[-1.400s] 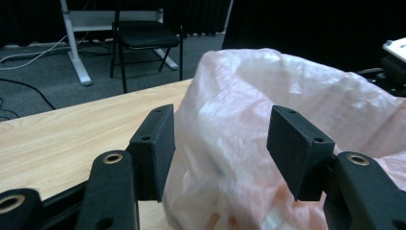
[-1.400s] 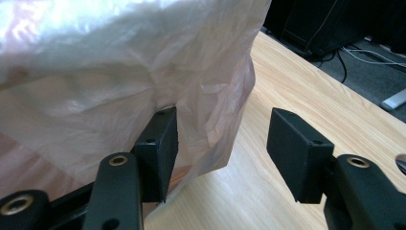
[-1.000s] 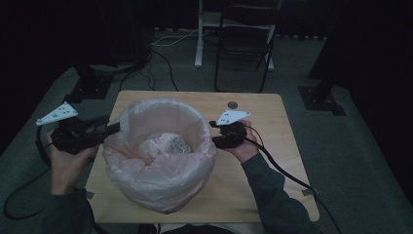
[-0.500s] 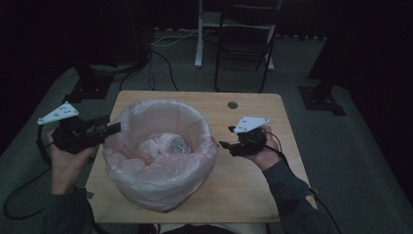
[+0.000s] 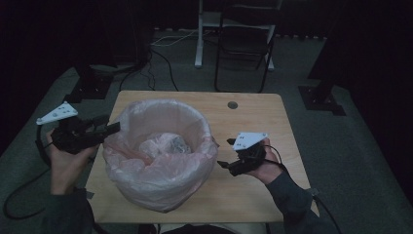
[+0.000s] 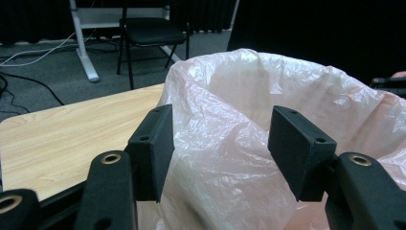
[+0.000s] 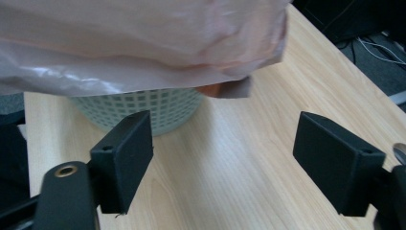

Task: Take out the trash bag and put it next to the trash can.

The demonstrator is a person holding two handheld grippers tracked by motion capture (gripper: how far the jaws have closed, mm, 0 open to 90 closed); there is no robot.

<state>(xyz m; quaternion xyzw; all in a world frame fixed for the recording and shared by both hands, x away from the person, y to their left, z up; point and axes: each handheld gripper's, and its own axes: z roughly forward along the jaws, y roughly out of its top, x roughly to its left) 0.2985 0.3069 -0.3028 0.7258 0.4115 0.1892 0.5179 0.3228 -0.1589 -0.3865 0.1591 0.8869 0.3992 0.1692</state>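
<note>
Left gripper [image 5: 115, 127] sits at the left rim of the bin, jaws parted, the pink liner edge standing between the pads [image 6: 154, 143] without being pressed in the left gripper view. Right gripper [image 5: 224, 153] is off the bin, held low over the table [image 5: 253, 112] just right of it, jaws spread wide and holding nothing; bare tabletop lies between its pads [image 7: 125, 158] in the right gripper view.

Hidden or unclear: the pink bag liner [image 5: 160, 175] drapes over most of the bin, so the high view does not show the basket wall. The right gripper view shows a strip of pale latticed wastebasket [image 7: 143, 108] under the liner hem. Crumpled contents [image 5: 163, 145] inside the bin are too dim to identify. The person's forearms are cut off at the bottom edge. The surrounding floor is dark; a chair [image 5: 246, 44] stands behind the table.

Change from the earlier frames: the right gripper was at the bin's right rim; it now stands clear of it, farther right, and its jaws have just been opening. The left gripper is where it was.

Orientation: the wastebasket stands upright near the table's left front, long axis vertical, mouth up.
</note>
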